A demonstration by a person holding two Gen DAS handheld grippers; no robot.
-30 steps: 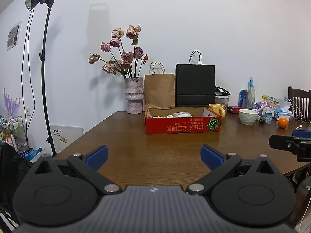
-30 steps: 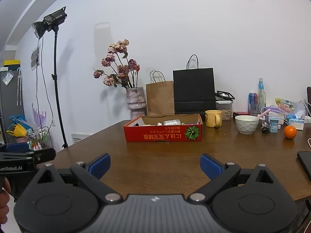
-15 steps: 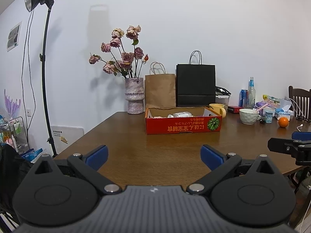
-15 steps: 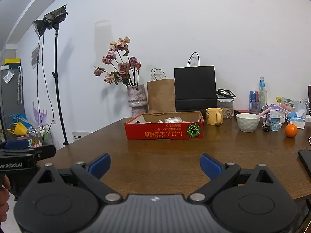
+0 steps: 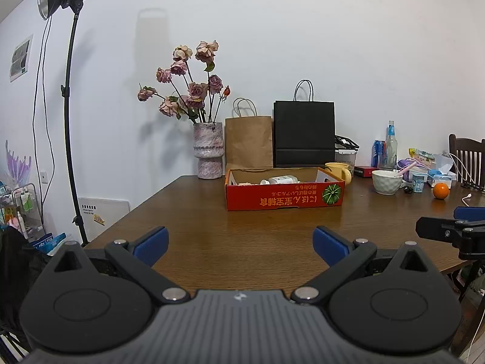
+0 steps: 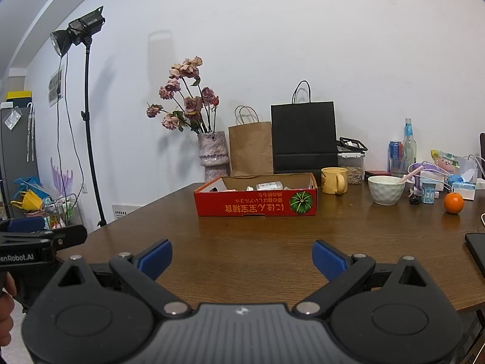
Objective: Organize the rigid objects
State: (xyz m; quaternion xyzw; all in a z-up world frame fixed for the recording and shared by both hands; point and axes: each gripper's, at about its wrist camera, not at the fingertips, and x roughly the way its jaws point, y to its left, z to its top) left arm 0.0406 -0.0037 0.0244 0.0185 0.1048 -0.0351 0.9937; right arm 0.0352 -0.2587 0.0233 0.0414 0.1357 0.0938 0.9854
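A red cardboard box (image 5: 285,200) (image 6: 256,206) with a pumpkin picture sits mid-table, holding a white bottle (image 5: 282,179) and small items. Right of it stand a yellow mug (image 6: 333,180), a white bowl (image 6: 385,189) and an orange (image 6: 453,203). My left gripper (image 5: 241,244) hovers over the near table edge, open and empty. My right gripper (image 6: 242,257) is likewise open and empty, well short of the box. Each gripper shows at the edge of the other's view.
A vase of dried roses (image 5: 209,154), a brown bag (image 5: 248,142) and a black bag (image 5: 304,135) line the wall. Bottles, a can and packets clutter the far right (image 6: 424,166). A light stand (image 5: 69,121) is left; a chair (image 5: 466,157) right. A dark flat device (image 6: 476,248) lies at the right edge.
The right gripper has drifted slightly, so the box sits a little higher and more central in its view. The left view is almost unchanged.
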